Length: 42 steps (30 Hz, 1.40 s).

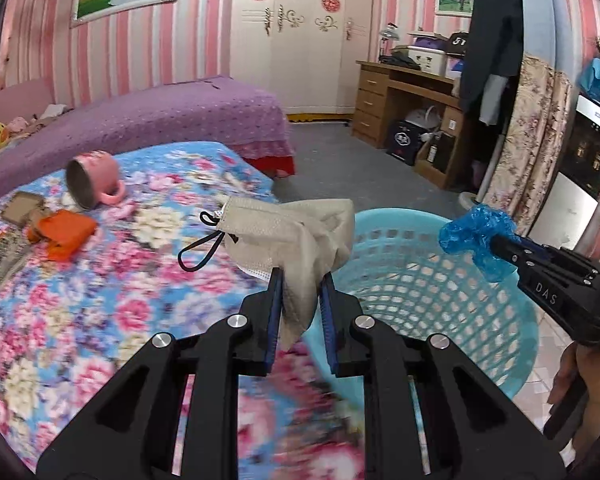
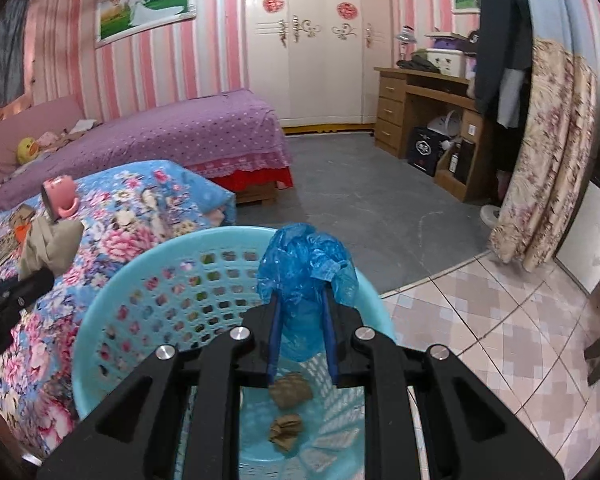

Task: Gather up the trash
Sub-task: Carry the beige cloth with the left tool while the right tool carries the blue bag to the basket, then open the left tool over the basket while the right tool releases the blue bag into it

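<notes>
Two loads: being carried toward the basket (image 2: 132, 280)
Right gripper (image 2: 302, 300): clamped on blue plastic wrap (image 2: 304, 268), being held directly above the basket's opening
Left gripper (image 1: 302, 280): clamped on beige mask (image 1: 288, 232), being held over the floral bedspread (image 1: 100, 280), just short of the rim
Nearer: right

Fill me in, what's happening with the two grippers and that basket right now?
A person is clearing trash off the floral bedspread into the light blue basket. The left gripper has its jaws shut on a beige face mask, near the basket's rim. The right gripper holds a crumpled blue plastic bag over the basket, where brown paper wads already lie.
</notes>
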Each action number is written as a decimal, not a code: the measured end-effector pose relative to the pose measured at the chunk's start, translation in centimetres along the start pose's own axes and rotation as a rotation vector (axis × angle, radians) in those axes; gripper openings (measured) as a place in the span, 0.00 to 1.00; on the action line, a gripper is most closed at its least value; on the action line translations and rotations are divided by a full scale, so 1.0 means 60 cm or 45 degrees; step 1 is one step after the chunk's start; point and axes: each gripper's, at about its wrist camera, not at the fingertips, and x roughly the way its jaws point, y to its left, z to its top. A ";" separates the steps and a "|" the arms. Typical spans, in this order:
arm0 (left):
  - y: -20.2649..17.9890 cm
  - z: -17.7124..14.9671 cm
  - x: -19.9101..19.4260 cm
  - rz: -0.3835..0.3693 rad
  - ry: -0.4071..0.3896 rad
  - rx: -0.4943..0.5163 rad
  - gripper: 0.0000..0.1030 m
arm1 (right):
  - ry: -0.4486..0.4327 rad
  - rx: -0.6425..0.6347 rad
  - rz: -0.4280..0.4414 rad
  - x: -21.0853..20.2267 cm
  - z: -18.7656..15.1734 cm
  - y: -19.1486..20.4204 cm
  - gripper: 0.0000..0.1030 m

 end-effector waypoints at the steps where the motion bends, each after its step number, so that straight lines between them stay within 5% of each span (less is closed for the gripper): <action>1: -0.008 0.000 0.004 -0.010 0.005 -0.001 0.17 | -0.001 0.010 -0.003 0.000 0.000 -0.005 0.18; 13: -0.058 0.013 0.052 -0.072 0.058 0.022 0.26 | 0.005 0.077 -0.006 0.008 -0.002 -0.039 0.18; 19: -0.051 0.004 0.064 -0.064 0.096 0.040 0.43 | 0.014 0.061 0.006 0.012 -0.004 -0.032 0.18; 25: -0.024 0.005 0.063 0.001 0.080 0.027 0.77 | 0.014 0.070 0.010 0.014 -0.004 -0.032 0.18; 36: 0.031 0.018 0.056 0.081 0.062 -0.014 0.86 | 0.020 0.040 -0.006 0.018 -0.001 -0.016 0.20; 38: 0.037 0.019 0.050 0.090 0.052 -0.013 0.87 | 0.024 0.031 -0.029 0.019 0.000 -0.012 0.36; 39: 0.038 0.018 0.047 0.093 0.049 -0.013 0.87 | 0.021 0.027 -0.040 0.019 0.000 -0.010 0.59; 40: 0.041 0.019 0.045 0.096 0.046 -0.013 0.87 | 0.012 0.024 -0.042 0.018 0.000 -0.008 0.69; 42: 0.045 0.019 0.040 0.103 0.040 -0.008 0.88 | 0.004 0.015 -0.041 0.015 0.002 -0.003 0.70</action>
